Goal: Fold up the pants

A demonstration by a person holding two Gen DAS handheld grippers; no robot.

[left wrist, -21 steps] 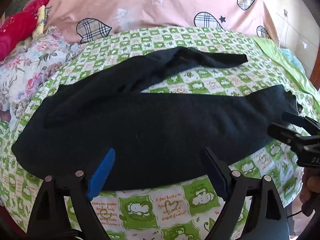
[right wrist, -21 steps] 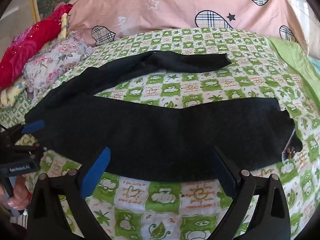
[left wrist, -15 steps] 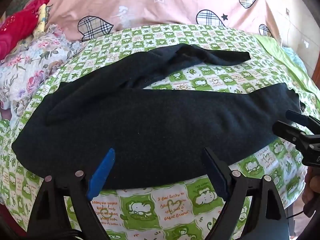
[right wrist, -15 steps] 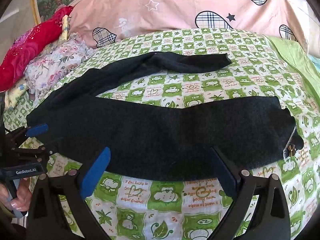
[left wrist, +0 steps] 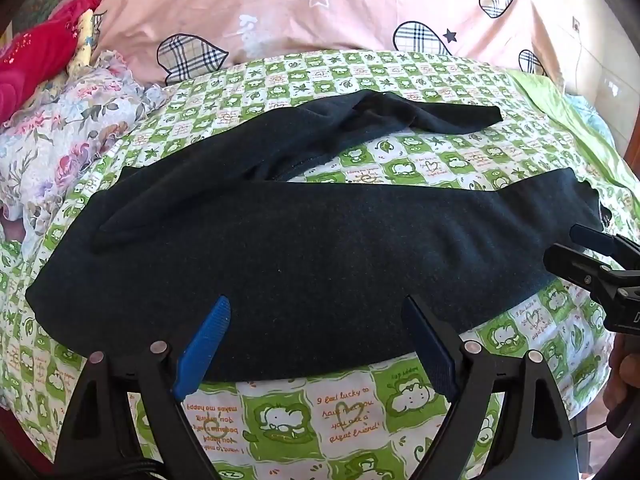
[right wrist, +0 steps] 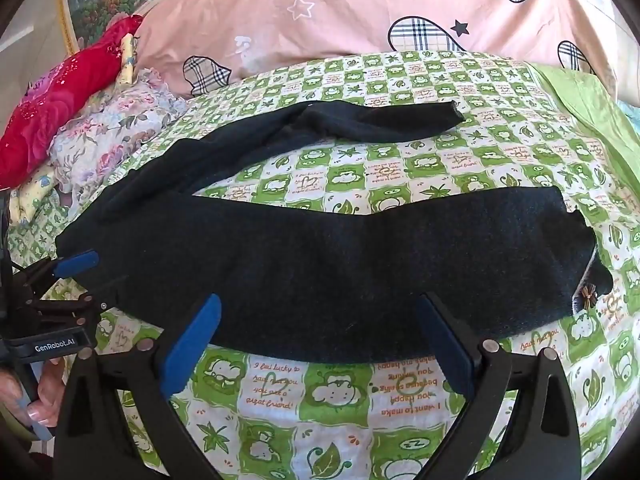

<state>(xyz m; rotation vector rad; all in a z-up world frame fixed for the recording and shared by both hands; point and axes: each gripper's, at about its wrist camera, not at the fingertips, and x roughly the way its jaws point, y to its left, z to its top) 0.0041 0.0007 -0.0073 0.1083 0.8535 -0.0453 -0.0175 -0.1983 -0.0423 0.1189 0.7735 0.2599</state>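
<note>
Dark navy pants [left wrist: 312,248] lie across the bed on the green-and-white checked sheet [left wrist: 344,404]. The legs spread in a V and join at the left, and the far leg [right wrist: 360,124] is bunched. The near leg's right end carries a small bow [right wrist: 587,295]. My left gripper [left wrist: 316,308] hovers open over the pants' near edge, holding nothing. In the right wrist view it shows by the pants' left end [right wrist: 86,280]. My right gripper [right wrist: 320,300] is also open and empty over the near edge. In the left wrist view it appears by the right end [left wrist: 564,245].
A pink quilt with plaid hearts [left wrist: 320,12] is piled along the back. Floral fabric [left wrist: 68,120] and a red cloth [left wrist: 36,52] sit at the left. A plain green sheet [right wrist: 592,112] lies at the right. A person's hand [right wrist: 44,392] grips the left handle.
Almost nothing has moved. The left gripper has edged slightly inward in the right wrist view. Both grippers stay open over the pants' near edge.
</note>
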